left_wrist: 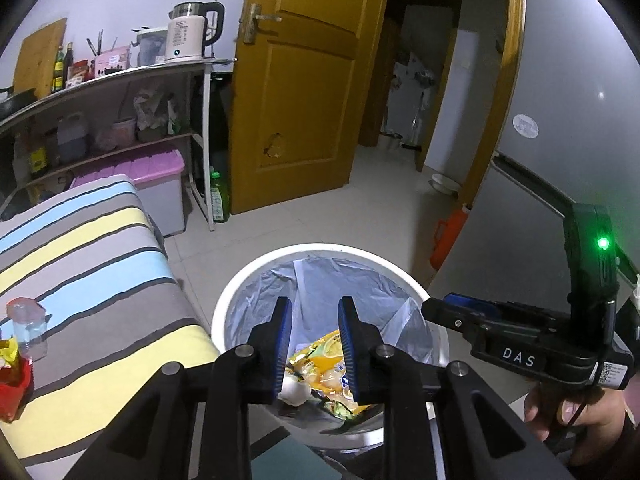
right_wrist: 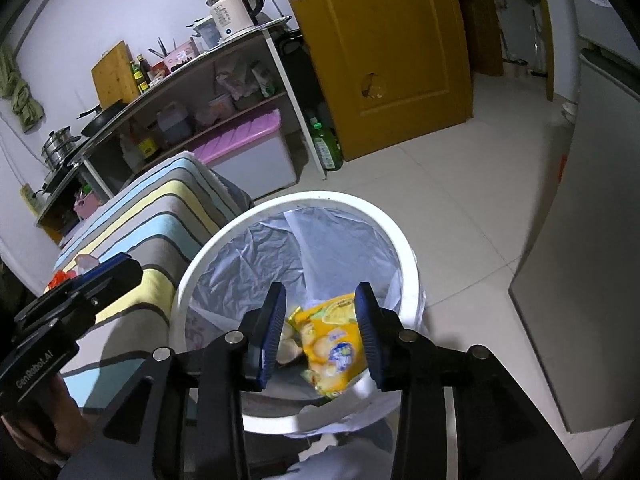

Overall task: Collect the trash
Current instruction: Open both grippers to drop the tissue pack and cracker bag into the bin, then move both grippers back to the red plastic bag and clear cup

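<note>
Right gripper [right_wrist: 320, 330] hangs over the white bin [right_wrist: 408, 256], jaws parted, and we see the yellow snack wrapper [right_wrist: 330, 344] between the pads, apparently loose and dropping into the liner. We judge the release best done with the jaws wide and centred over the opening. Left gripper [left_wrist: 314, 344] hovers over the same bin with its jaws apart and nothing between them. We count one bin, two grippers, one clear bottle [left_wrist: 26, 328] on the striped cloth [left_wrist: 100, 264].
</note>
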